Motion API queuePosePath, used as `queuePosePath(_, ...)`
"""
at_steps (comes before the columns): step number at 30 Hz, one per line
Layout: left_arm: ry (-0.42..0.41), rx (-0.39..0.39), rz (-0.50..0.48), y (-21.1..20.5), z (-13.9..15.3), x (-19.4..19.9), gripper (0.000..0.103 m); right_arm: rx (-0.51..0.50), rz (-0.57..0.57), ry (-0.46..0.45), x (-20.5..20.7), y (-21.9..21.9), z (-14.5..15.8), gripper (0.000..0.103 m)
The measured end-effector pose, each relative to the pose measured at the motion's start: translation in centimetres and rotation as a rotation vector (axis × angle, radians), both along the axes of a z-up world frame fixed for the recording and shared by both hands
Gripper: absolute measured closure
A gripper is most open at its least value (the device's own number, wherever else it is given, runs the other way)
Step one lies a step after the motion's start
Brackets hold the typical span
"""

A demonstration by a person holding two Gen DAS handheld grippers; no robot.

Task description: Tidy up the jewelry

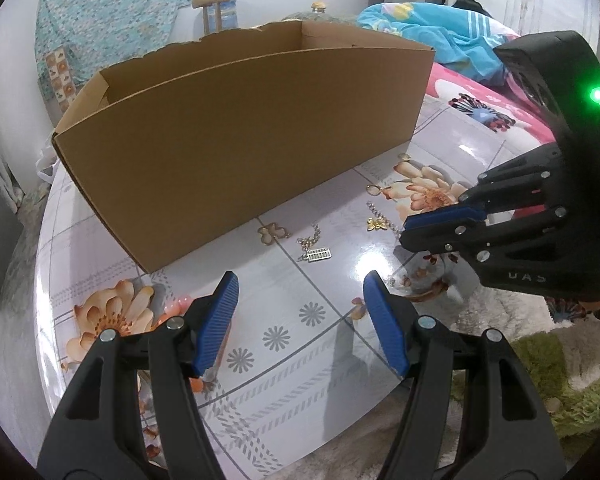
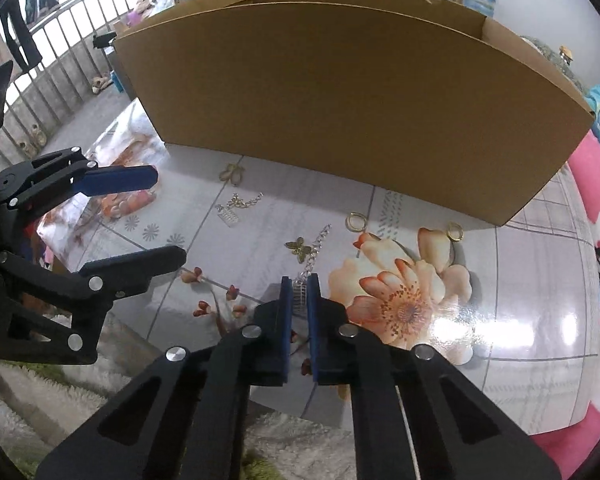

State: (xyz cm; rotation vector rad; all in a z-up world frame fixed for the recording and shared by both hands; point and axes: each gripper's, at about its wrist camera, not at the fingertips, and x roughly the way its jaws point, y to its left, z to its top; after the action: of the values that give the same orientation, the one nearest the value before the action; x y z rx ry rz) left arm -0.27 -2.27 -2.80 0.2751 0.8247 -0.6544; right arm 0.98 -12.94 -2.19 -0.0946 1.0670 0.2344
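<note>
Jewelry lies on a glossy floral table (image 2: 520,280) in front of an open cardboard box (image 2: 352,104). My right gripper (image 2: 299,280) is shut on the small pendant end of a silver chain (image 2: 320,240), which trails away from the pads beside a gold butterfly (image 2: 299,246). Further left lie a chain with an abacus charm (image 2: 232,208) and a butterfly outline charm (image 2: 232,172). Two gold rings (image 2: 356,222) (image 2: 455,232) rest near the box. My left gripper (image 1: 300,296) hovers open over bare table, nothing between its fingers. The right gripper (image 1: 405,233) shows at the right of the left wrist view.
Pink beads (image 1: 176,306) lie behind my left finger near the table's left edge. A bed with a pink blanket (image 2: 592,184) borders the table on the right. A shaggy green and white rug (image 1: 540,360) lies below the front edge. Railings (image 2: 52,60) stand far left.
</note>
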Motion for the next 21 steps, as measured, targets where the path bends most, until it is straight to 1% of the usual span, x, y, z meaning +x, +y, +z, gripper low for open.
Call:
queuePosePath(2,-0.003,-0.004,-0.004,-0.1,0.1,0.0,0.042,0.019,-0.002,0.003,-0.1,-0.3,0.1,0.097)
queuePosePath(7,-0.007,-0.009,-0.011,-0.4,0.3,0.0,0.048,0.067,-0.033,0.007,-0.2,-1.8,0.5,0.099)
queuePosePath(10,0.001,-0.008,-0.011,-0.6,0.2,0.2,0.054,0.093,-0.057,-0.006,-0.5,-2.9,1.1,0.099)
queuePosePath(12,0.005,-0.001,-0.01,-0.8,0.2,0.4,0.061,0.112,-0.073,-0.017,-0.7,-3.6,1.6,0.099)
queuePosePath(17,0.013,0.024,-0.019,-1.4,0.0,0.9,0.073,0.17,-0.1,-0.054,-1.2,-5.2,2.9,0.099)
queuePosePath(21,0.023,0.044,-0.031,-1.9,-0.1,1.2,0.077,0.206,-0.107,-0.061,-1.8,-5.7,2.9,0.099)
